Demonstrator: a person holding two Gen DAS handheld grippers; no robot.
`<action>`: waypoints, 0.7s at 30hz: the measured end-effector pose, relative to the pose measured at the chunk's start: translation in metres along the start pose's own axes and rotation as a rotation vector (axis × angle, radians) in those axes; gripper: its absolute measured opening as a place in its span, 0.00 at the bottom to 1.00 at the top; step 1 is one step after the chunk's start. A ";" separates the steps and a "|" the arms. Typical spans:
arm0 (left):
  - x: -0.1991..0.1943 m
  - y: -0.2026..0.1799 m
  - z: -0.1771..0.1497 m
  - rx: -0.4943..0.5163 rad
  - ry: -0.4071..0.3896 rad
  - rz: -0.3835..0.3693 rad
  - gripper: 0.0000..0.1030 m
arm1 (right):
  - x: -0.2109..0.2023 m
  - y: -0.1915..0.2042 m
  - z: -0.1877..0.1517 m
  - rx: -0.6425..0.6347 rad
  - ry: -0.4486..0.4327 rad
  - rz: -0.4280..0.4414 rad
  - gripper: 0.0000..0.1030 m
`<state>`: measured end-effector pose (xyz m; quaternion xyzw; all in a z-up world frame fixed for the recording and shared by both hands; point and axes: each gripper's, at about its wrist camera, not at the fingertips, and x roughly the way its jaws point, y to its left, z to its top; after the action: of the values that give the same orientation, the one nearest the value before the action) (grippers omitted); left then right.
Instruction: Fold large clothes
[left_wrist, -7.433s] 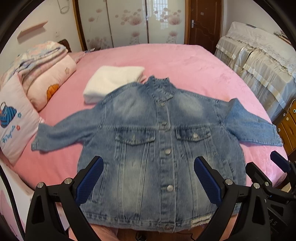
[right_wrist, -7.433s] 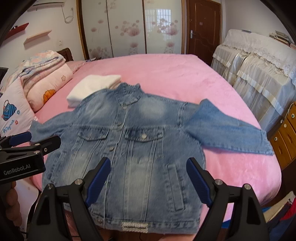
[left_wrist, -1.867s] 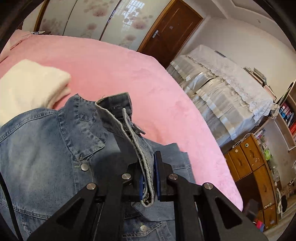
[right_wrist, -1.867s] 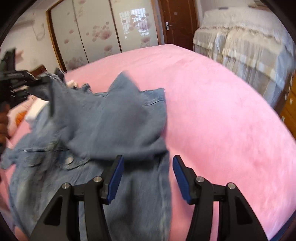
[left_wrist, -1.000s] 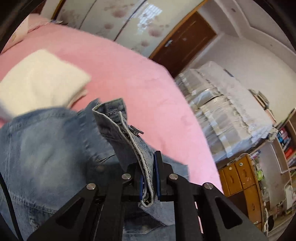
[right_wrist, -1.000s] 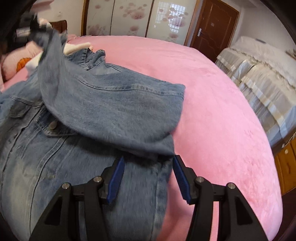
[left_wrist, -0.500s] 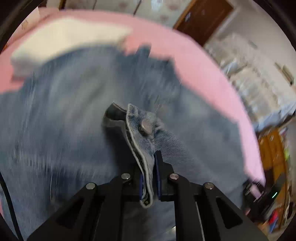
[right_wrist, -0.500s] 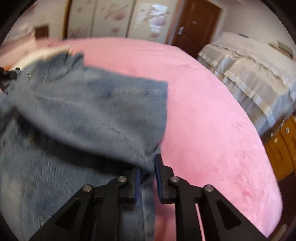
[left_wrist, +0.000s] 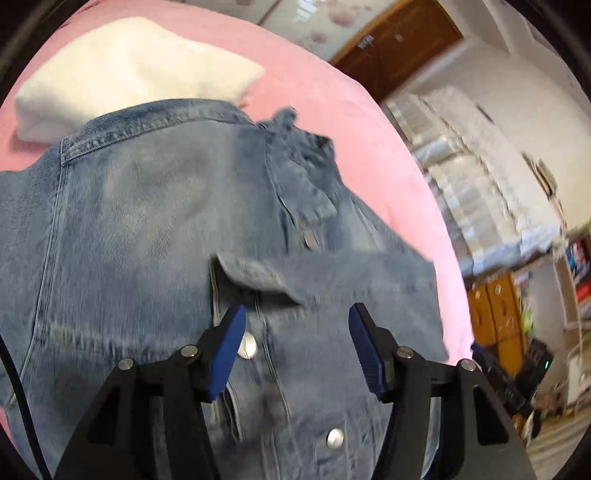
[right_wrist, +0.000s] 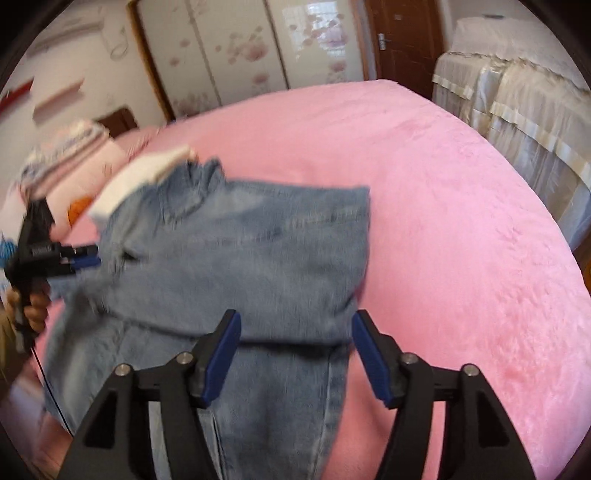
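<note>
Released half a second ago, the sleeve cuff now lies just ahead of the left gripper, whose jaws have just been opening and hold nothing above the denim jacket. Right view: right gripper has likewise opened, empty, folded sleeve ahead on the pink bed.

Pink bed open rightward — white towel blocks beyond jacket.
</note>
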<state>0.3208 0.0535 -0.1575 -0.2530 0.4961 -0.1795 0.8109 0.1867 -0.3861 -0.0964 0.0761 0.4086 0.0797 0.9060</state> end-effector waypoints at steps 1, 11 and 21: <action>0.004 0.007 0.008 -0.036 -0.005 0.020 0.55 | 0.003 -0.002 0.007 0.017 -0.003 0.000 0.62; 0.051 0.034 0.019 -0.116 0.112 0.062 0.51 | 0.048 -0.028 0.049 0.141 0.024 -0.013 0.62; 0.056 -0.015 0.018 0.126 0.091 0.189 0.12 | 0.138 -0.070 0.102 0.247 0.132 -0.133 0.61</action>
<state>0.3608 0.0152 -0.1816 -0.1452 0.5416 -0.1446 0.8153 0.3594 -0.4335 -0.1448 0.1546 0.4783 -0.0265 0.8641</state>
